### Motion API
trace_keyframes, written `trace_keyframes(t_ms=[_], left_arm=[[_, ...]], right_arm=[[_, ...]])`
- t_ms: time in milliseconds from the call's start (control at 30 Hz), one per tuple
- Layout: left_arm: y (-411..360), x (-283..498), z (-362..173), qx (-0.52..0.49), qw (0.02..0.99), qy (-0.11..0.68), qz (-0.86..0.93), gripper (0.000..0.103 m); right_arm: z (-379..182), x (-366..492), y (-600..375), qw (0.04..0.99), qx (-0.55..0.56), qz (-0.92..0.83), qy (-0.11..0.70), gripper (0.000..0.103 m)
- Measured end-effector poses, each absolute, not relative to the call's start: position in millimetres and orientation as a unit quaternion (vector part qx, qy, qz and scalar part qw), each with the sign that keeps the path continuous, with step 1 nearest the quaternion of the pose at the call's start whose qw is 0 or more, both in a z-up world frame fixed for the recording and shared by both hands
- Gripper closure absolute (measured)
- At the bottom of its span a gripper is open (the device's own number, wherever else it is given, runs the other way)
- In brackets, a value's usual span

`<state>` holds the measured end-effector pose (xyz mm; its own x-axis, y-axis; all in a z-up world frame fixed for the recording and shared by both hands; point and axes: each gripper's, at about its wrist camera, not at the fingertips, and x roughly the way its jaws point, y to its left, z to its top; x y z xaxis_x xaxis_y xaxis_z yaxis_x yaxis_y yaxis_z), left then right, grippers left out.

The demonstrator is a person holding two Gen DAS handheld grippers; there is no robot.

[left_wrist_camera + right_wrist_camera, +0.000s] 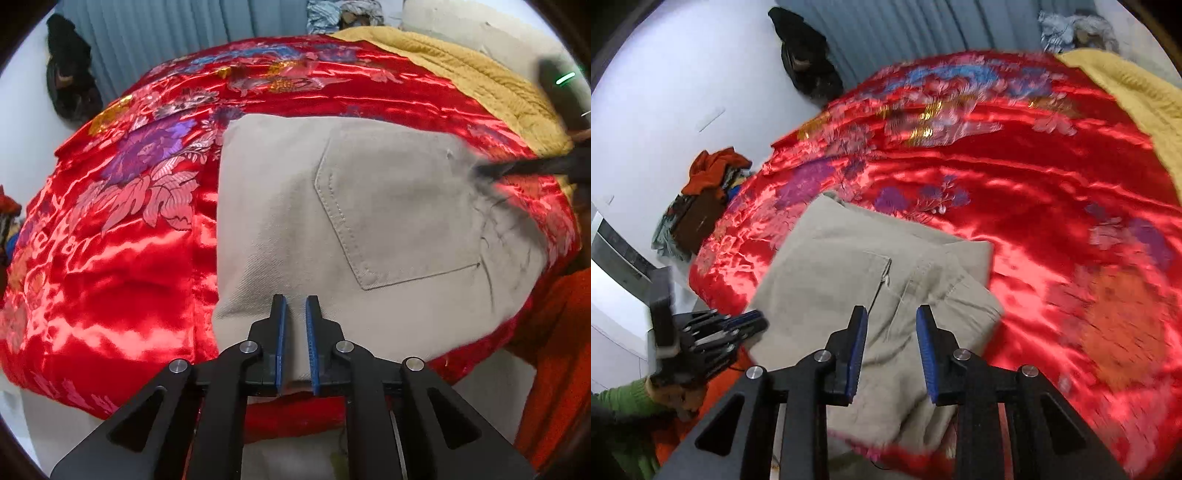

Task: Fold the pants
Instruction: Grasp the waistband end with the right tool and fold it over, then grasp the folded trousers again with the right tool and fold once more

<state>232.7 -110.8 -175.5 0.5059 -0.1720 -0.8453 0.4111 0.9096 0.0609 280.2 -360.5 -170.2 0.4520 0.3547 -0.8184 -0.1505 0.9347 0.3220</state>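
Beige pants [332, 221] lie folded into a compact rectangle on a red floral satin bedspread [122, 258], with a back pocket [399, 214] facing up. My left gripper [295, 301] hovers over the near edge of the pants, its jaws a narrow gap apart and empty. In the right wrist view the folded pants [857, 280] lie just ahead. My right gripper [892, 314] is open and empty above their near edge. The left gripper [738, 325] shows at the left edge of that view. The right gripper [517, 168] appears blurred at the pants' right side.
A mustard-yellow blanket [480, 81] lies at the far right of the bed. A pile of clothes [709, 192] sits beside the bed on the left. A dark garment [70, 77] hangs on the wall beside blue curtains [177, 33].
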Motion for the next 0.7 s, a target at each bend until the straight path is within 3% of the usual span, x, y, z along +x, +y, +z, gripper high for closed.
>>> trace_keyframes(t_ms=[33,100,233,433,467,500,533,700], left_arm=[[-110,232,-173,0.126,0.858,0.467,-0.176,0.091],[-107,229,-163,0.122,0.857,0.469,-0.174,0.087],[-97,238,-133,0.066,0.869,0.45,-0.196,0.053],[-118,284,-149,0.077,0.871,0.455,-0.171,0.052],[-122,290,-163,0.093,0.863,0.472,-0.156,0.052],[-126,293,-177,0.112,0.856,0.483,-0.145,0.047],[-128,293,-182,0.121,0.855,0.484,-0.141,0.042],[-126,287,-183,0.12,0.861,0.48,-0.119,0.039]], right_arm=[[-197,292,-360,0.833,0.097,0.129,0.529,0.083],[-214,296,-360,0.836,0.104,0.12,0.525,0.085],[-184,271,-372,0.853,0.138,0.12,0.488,0.082],[-152,209,-363,0.86,0.164,0.177,0.451,0.082],[-159,199,-355,0.856,0.158,0.188,0.456,0.08],[-170,195,-346,0.85,0.145,0.185,0.47,0.071],[-182,192,-342,0.847,0.13,0.173,0.486,0.069],[-199,187,-340,0.857,0.137,0.151,0.474,0.069]])
